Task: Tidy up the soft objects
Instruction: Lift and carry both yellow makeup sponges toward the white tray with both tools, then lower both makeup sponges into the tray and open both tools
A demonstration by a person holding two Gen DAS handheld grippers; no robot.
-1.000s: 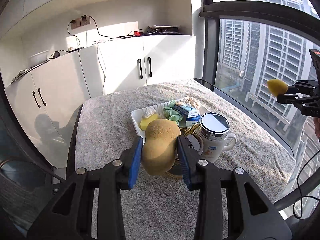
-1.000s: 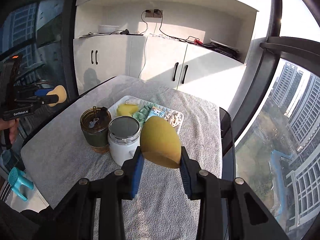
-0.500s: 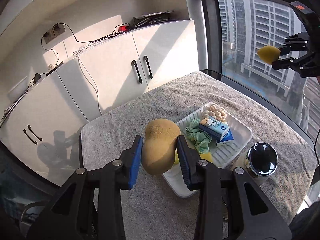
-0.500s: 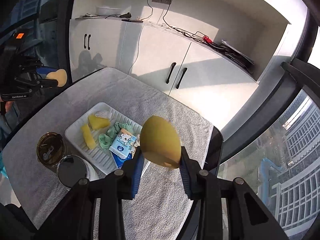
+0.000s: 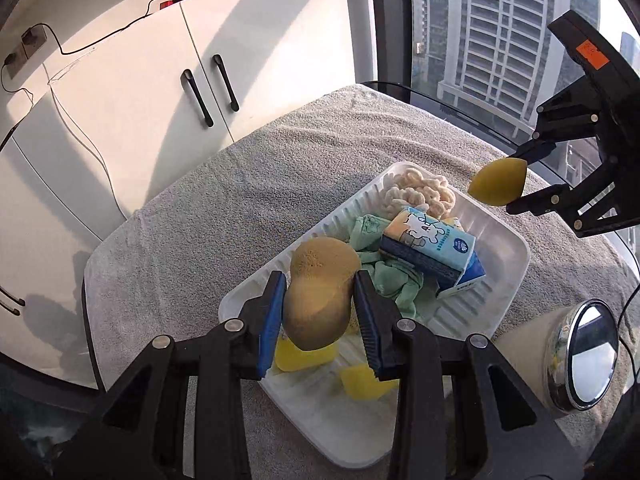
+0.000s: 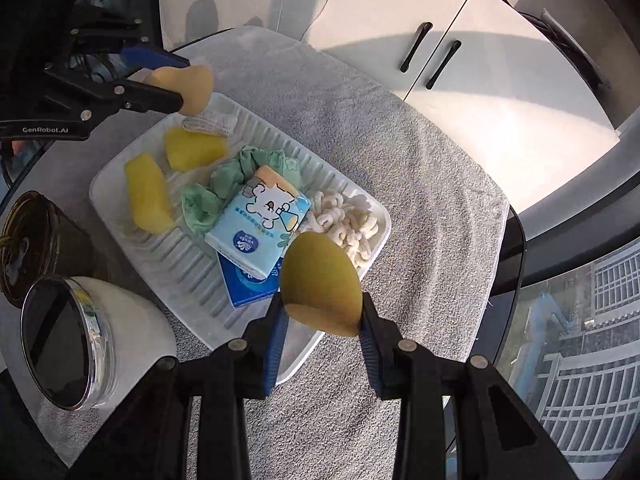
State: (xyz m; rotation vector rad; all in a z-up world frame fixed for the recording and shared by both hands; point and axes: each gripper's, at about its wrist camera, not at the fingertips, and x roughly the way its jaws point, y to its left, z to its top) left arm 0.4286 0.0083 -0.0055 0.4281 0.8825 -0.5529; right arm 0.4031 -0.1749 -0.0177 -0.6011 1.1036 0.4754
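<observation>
Over the white tray (image 5: 516,256) on the towel-covered table (image 5: 240,208), your left gripper (image 5: 320,304) is clamped on a tan peanut-shaped sponge (image 5: 318,296), and your right gripper (image 6: 322,312) is clamped on a yellow egg-shaped sponge (image 6: 320,280) above the tray's edge

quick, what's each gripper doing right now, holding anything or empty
Left gripper: closed on a tan peanut-shaped sponge, above the white tray.
Right gripper: closed on a yellow egg-shaped sponge, above the tray's edge.
</observation>
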